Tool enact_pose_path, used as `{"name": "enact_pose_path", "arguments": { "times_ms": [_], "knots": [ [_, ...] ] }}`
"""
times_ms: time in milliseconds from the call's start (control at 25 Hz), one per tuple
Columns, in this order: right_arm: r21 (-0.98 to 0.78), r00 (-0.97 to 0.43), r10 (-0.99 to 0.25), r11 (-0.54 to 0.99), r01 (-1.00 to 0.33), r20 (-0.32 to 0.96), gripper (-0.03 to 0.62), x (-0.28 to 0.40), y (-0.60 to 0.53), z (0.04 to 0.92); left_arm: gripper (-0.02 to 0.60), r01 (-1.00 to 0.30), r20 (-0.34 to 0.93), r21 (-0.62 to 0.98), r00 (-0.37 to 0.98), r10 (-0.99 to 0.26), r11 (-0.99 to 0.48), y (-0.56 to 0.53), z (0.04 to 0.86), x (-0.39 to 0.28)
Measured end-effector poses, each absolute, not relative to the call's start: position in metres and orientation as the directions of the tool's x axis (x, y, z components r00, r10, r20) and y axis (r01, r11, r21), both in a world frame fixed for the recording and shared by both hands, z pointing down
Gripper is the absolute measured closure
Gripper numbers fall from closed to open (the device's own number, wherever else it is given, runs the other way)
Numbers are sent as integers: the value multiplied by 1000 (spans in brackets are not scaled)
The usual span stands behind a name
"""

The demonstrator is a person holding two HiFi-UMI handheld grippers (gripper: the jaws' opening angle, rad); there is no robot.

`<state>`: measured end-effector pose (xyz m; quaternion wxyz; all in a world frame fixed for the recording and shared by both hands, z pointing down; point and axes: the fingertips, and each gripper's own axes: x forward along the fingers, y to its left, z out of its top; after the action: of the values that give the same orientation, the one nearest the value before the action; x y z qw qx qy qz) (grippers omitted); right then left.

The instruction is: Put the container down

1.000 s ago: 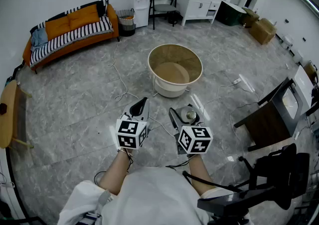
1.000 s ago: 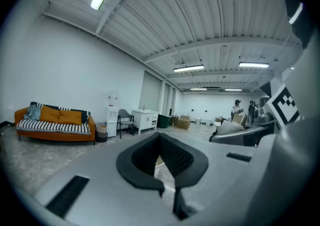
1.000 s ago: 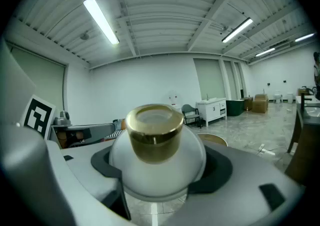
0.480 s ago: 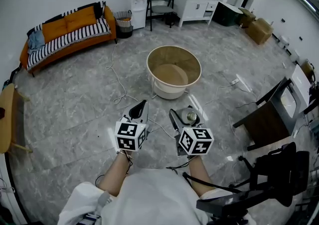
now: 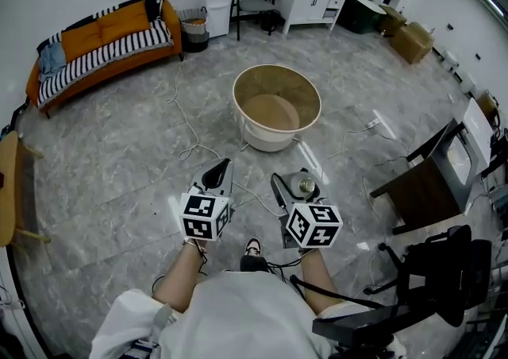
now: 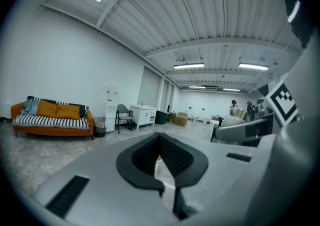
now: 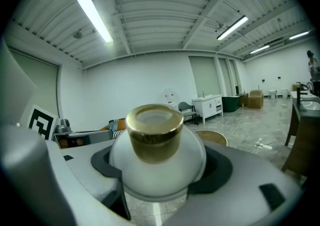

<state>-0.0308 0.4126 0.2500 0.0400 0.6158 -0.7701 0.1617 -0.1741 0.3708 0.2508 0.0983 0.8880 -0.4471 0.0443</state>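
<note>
Grey marble floor (image 5: 119, 167) fills the big room, with an orange sofa (image 5: 103, 40) far left and a round wooden tub (image 5: 270, 141) mid-floor. The left gripper (image 5: 221, 171) is pinched together and empty. The right gripper (image 5: 292, 184) clamps a white, gold-lidded container (image 5: 302, 185), held aloft near the person. I judge it is mid-carry; next it needs lowering onto a surface, then release.

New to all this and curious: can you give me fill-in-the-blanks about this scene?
The right tongs grip a white container with a ___ lid. The left tongs hold ___. The big round tub stands on the ___.
Missing words: gold; nothing; floor.
</note>
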Motion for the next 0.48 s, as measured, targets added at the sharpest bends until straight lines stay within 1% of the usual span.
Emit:
{"name": "enact_pose_path", "arguments": {
  "times_ms": [480],
  "knots": [
    [-206,-260,-928,208,-956,269,233,-6,321,252,579,-817,169,134,576,-800,-561,282,251,-151]
  ]
}}
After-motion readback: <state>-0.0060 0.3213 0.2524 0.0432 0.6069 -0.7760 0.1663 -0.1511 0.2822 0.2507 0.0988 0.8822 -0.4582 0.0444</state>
